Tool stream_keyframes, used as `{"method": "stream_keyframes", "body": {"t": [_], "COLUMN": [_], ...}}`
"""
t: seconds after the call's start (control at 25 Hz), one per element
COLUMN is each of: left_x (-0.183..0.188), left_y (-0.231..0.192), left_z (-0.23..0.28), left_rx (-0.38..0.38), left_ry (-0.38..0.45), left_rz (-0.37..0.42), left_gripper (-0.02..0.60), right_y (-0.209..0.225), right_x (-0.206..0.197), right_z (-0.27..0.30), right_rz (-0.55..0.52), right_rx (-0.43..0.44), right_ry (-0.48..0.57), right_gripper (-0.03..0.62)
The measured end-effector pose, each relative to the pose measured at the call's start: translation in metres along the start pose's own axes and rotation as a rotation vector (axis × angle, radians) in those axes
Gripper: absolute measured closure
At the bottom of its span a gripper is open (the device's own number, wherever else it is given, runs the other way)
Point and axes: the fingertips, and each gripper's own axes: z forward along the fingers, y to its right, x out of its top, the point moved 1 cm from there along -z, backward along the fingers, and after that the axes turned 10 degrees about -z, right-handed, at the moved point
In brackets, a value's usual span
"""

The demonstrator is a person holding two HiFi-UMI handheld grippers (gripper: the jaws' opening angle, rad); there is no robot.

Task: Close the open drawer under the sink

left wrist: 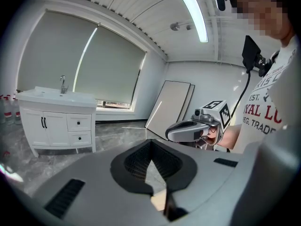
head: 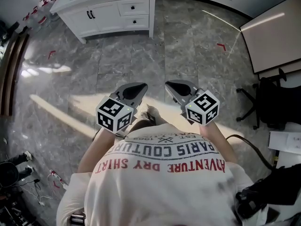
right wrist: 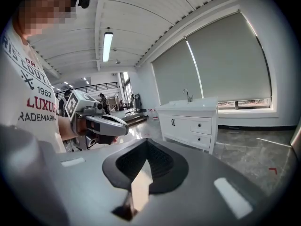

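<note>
Two grippers near the chest | left gripper (head: pixel 139 87) jaws clenched, empty | right gripper (head: pixel 170 85) jaws clenched, empty | sink cabinet (head: pixel 101 17) and its drawers (head: pixel 134 7) well ahead of both jaws.

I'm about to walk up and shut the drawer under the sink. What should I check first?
1. Nothing in left gripper: ok, jaws together, empty.
2. Nothing in right gripper: ok, same.
3. Open floor up to the cabinet: ok.
4. Cabinet within reach: not ok, it stands well off.
5. Which of the drawers is open: cannot tell, both look flush from here.
</note>
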Motion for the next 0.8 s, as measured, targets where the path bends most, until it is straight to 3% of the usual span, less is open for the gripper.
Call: {"method": "stream_keyframes", "body": {"t": [0.8], "left_x": [0.005], "left_y": [0.024], "left_z": [-0.004], "left_rx": [-0.01], "left_ry": [0.006], "left_rz": [0.029], "left_gripper": [0.581], "right_y": [-0.01], "right_x": [0.009], "right_z": [-0.018], "right_rz": [0.001], "right_rx": [0.004], "right_ry": [0.033], "right_gripper": [0.594]}}
